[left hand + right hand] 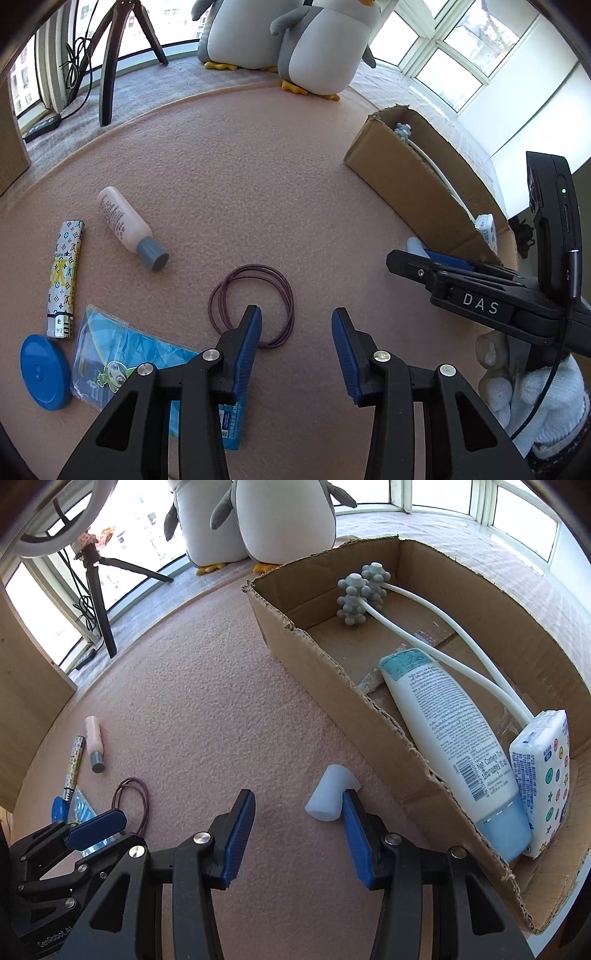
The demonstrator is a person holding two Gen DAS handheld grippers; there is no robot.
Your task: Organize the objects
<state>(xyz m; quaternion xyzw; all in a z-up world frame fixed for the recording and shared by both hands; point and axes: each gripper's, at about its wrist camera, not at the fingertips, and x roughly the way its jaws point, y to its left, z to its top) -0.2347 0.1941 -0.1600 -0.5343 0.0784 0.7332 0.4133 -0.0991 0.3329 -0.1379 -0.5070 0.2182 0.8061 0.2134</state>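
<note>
both my grippers gape empty; white cap (330,794) lies touching my right gripper (299,834) outer finger, axis slanting toward cardboard box (332,672).

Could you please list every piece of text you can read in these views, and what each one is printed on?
"DAS": right claw body.
"GenRobot.AI": left claw body.
"Net Contents 70 ml", partly legible: lotion tube.
"2016": blue packet; remainder blurred.
Small bottle and tissue pack print: unreadable.
</note>
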